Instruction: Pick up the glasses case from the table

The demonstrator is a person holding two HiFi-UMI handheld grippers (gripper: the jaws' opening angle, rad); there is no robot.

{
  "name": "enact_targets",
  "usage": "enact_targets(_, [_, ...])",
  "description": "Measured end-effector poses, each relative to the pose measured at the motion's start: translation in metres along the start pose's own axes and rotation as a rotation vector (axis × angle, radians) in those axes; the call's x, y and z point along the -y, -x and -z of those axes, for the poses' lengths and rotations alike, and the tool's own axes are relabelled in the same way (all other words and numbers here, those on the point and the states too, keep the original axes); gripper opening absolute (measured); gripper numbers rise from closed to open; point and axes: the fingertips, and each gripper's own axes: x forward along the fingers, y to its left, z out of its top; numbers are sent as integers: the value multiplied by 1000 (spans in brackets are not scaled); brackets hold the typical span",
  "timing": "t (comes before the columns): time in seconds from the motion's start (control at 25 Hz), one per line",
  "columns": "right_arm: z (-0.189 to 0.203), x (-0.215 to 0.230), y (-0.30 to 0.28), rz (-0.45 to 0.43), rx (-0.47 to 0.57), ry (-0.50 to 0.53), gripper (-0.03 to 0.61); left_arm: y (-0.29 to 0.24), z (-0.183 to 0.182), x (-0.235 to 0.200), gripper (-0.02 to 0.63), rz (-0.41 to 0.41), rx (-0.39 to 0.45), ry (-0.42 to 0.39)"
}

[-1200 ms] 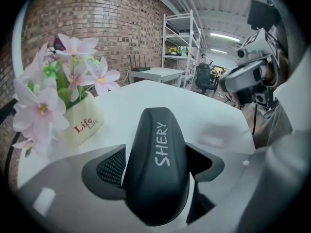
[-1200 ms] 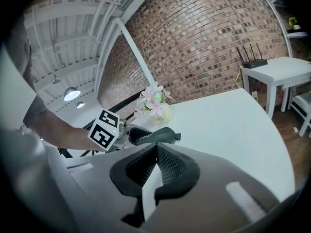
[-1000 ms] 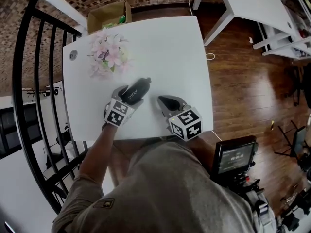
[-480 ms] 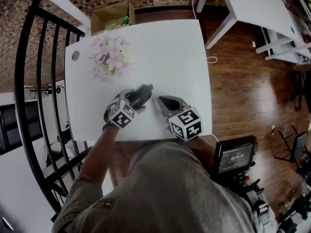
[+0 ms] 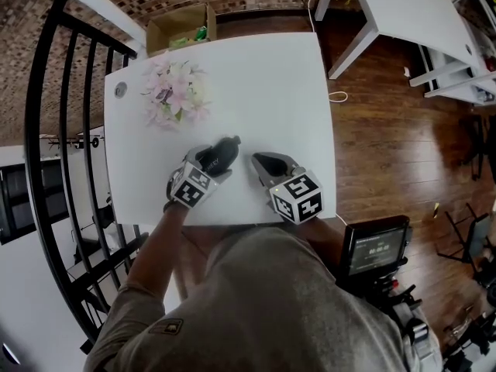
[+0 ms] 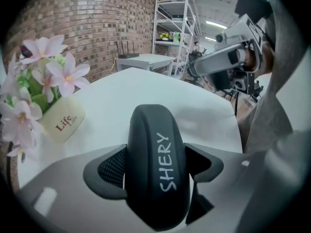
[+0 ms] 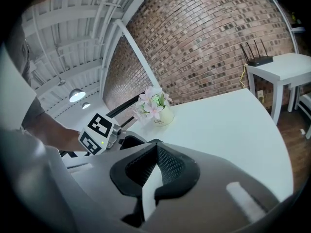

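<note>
1. From the head view, the white tabletop (image 5: 263,76) carries a flower pot (image 5: 174,91) at far left and the black glasses case (image 5: 221,149) near its front edge.
2. Only the left gripper view shows the left tongs (image 6: 156,161), which have just been closing, clamped on the case's sides, "SHERY" lettered along it.
3. From above, the left tongs hide the case's near end.
4. The right tongs (image 7: 154,147), together and empty, tilt gently down just beside it; the left tongs pitch steeply down.

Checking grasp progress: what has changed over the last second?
The jaws of the left hand-held gripper have just been closing on the glasses case between them, pads at its sides; less of the case shows past the jaws. The right hand-held gripper, flowers and table stayed as they were.
</note>
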Motion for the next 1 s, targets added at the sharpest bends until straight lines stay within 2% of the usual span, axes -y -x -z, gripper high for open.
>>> enact_targets(0.12, [0,0,0,-1,2,11,11,10,-8,-2,364,-7,88,95])
enact_targets(0.24, [-1,-4,0,0,10,17,11,23,-12,-3,364,0,192,222])
enact_targets(0.44, [2,-34,15,21,45,41,11,69,-14,14,362,24,383,379])
enact_targets(0.68, [9,-68,42,53,76,72,11,117,-12,45,362,65,543,476])
enact_targets(1.0, [45,-140,61,77,103,109,11,178,31,94,362,107,678,517])
